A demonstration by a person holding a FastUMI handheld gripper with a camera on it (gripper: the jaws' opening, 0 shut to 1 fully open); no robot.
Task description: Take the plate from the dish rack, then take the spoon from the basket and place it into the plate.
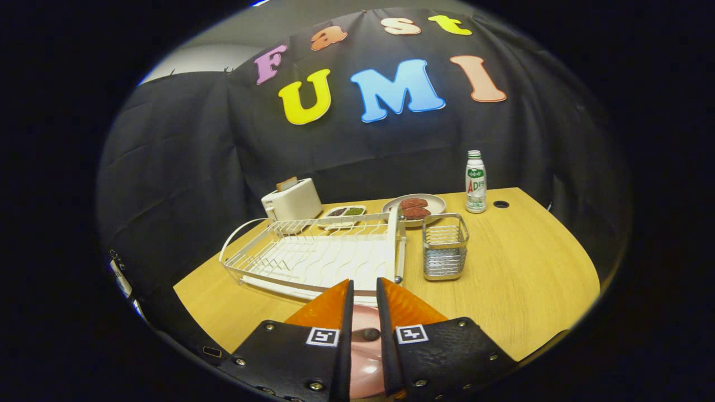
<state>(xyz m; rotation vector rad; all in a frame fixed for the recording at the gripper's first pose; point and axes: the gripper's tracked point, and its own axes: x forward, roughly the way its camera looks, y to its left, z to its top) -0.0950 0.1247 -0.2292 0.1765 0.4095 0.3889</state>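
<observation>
My gripper (365, 282) hangs low over the near edge of the table, its fingers held close with a narrow gap. A pink plate (366, 368) lies right beneath them and shows through that gap. In the gap sits a small dark rounded piece, the spoon (371, 334), pinched between the two fingers above the plate; the rest of the spoon is hidden. Just beyond the fingertips stands the white wire dish rack (313, 254), with no plate in its slots. The metal wire basket (444, 245) stands to the right of the rack.
Behind the rack are a white toaster (292, 200), a small tray of dark and green food (345, 212), a plate with red patties (415, 208) and a white bottle (475, 182). Bare wooden tabletop (525, 279) stretches right of the basket.
</observation>
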